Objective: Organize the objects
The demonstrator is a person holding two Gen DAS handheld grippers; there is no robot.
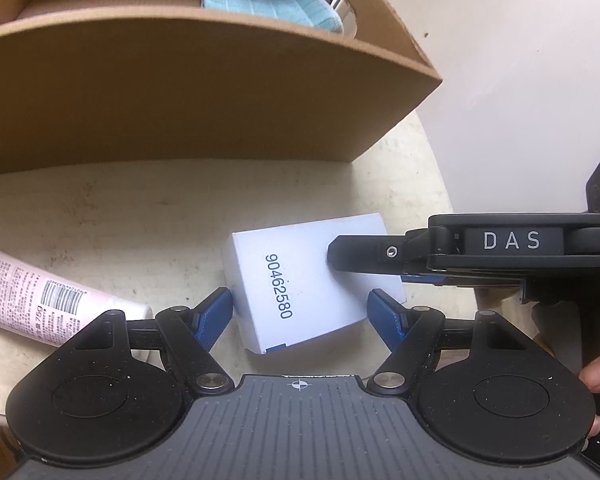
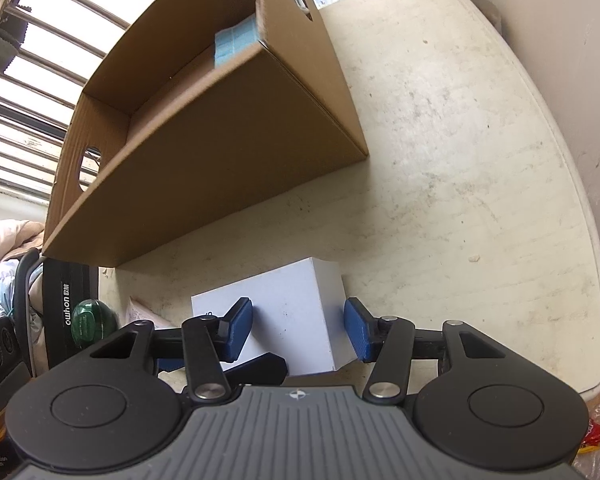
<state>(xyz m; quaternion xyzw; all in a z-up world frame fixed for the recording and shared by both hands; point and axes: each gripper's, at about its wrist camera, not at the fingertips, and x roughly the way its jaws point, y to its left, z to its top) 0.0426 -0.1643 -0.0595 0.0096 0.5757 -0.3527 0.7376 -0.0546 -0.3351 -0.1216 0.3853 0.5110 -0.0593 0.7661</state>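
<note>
A small white box [image 1: 300,280] printed with 90462580 lies flat on the pale table in front of an open cardboard box [image 1: 180,92]. My left gripper [image 1: 300,316] is open, its blue pads either side of the white box's near end. My right gripper [image 2: 298,330] is open too, straddling the same white box [image 2: 292,312] from the other side; its black body shows in the left wrist view [image 1: 500,252] reaching over the box. A blue cloth [image 1: 272,4] lies inside the cardboard box [image 2: 204,140]. A pink tube [image 1: 40,300] lies at the left.
The table edge [image 2: 580,240] curves round at the right beside a white wall. A barred window is behind the cardboard box. A black chair and a green object [image 2: 90,318] stand off the table's left side.
</note>
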